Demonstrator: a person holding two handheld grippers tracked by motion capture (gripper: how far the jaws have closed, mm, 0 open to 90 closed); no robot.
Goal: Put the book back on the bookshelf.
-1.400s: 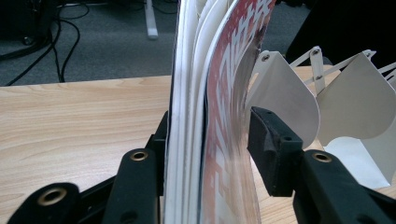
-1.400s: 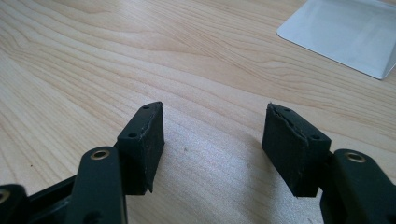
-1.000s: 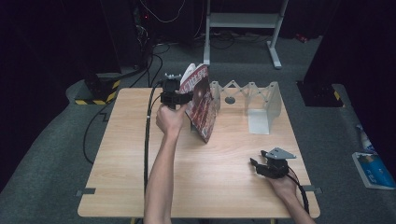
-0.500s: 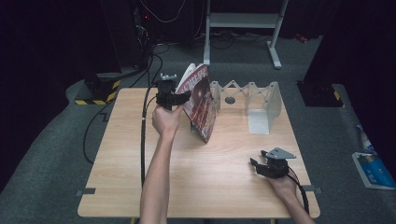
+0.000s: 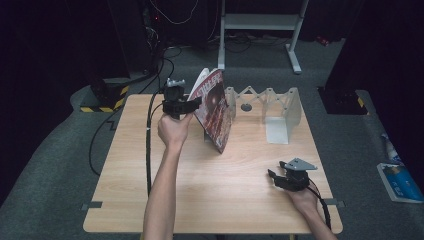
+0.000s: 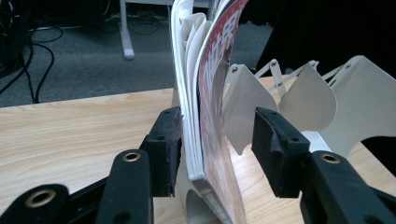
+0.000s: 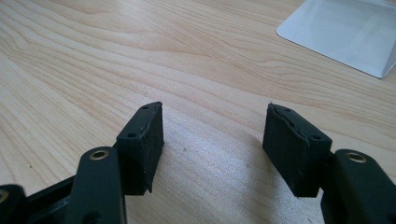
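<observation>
A magazine with a red cover stands on edge, leaning in the left end of a white folding rack at the back of the wooden table. My left gripper is held level at the magazine's near-left edge. In the left gripper view the magazine sits between the jaws of the left gripper. One pad is close against the white pages, the other stands apart from the cover, in front of a rack divider. My right gripper rests low at the front right; its jaws stand wide with only bare wood between them.
The rack's end plate lies just beyond the right gripper. Cables trail off the table's left side onto the grey floor. A white stand's frame is behind the table, and a blue and white packet lies on the floor at right.
My left hand and its gripper have shifted slightly left along the magazine's edge. The magazine and the right gripper have stayed where they were.
</observation>
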